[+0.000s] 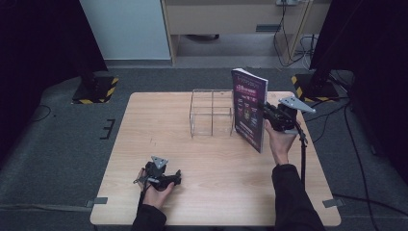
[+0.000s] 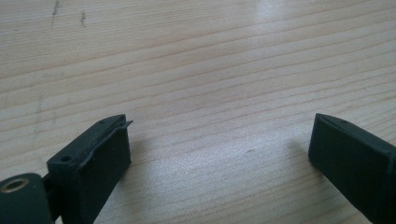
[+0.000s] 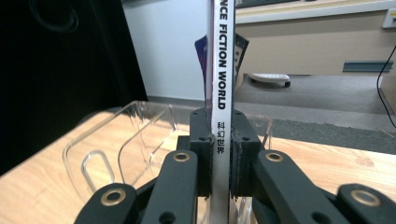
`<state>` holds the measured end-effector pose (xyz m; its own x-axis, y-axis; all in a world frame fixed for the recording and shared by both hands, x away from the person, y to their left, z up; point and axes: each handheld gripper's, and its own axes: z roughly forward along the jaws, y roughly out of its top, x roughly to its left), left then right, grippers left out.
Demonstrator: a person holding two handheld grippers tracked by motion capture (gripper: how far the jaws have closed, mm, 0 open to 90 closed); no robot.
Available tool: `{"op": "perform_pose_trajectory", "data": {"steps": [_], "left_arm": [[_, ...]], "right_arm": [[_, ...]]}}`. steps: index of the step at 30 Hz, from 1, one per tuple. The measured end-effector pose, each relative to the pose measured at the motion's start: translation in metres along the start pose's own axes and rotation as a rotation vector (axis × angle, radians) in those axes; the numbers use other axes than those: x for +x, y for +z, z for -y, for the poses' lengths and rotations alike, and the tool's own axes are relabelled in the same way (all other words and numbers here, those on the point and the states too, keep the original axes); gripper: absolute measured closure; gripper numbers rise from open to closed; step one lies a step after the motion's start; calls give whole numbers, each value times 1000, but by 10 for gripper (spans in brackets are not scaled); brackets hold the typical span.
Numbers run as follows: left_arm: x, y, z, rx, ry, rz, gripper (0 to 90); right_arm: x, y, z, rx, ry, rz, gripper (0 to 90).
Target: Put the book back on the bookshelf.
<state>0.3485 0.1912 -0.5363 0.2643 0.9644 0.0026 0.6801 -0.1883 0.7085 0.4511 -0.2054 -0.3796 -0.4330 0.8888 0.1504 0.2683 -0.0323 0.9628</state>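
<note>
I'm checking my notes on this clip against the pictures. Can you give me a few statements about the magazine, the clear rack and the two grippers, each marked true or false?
1. The right gripper is shut on the spine of the magazine. True.
2. The magazine lies flat on the table. False: it is held upright, beside the clear rack.
3. The left gripper holds a pen. False: its fingers stand apart with only bare wood between them.
4. The left gripper sits low near the table's front edge, away from the rack. True.
5. The magazine already stands inside the rack. False: in the high view it is at the rack's right side, not yet in a slot.
</note>
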Motion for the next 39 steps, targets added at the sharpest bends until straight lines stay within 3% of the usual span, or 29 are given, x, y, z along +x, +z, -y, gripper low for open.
{"op": "perform_pose_trajectory", "data": {"steps": [21,28,39], "left_arm": [[0,0,0,-1,-2,-2,45],[-1,0,0,-1,-3,-2,45],[-1,0,0,1,-2,-5,43]], "right_arm": [[-6,-35,23,53,22,-30,804],[-12,-52,36,75,32,-17,801],[-13,-64,51,95,42,-23,798]]}}
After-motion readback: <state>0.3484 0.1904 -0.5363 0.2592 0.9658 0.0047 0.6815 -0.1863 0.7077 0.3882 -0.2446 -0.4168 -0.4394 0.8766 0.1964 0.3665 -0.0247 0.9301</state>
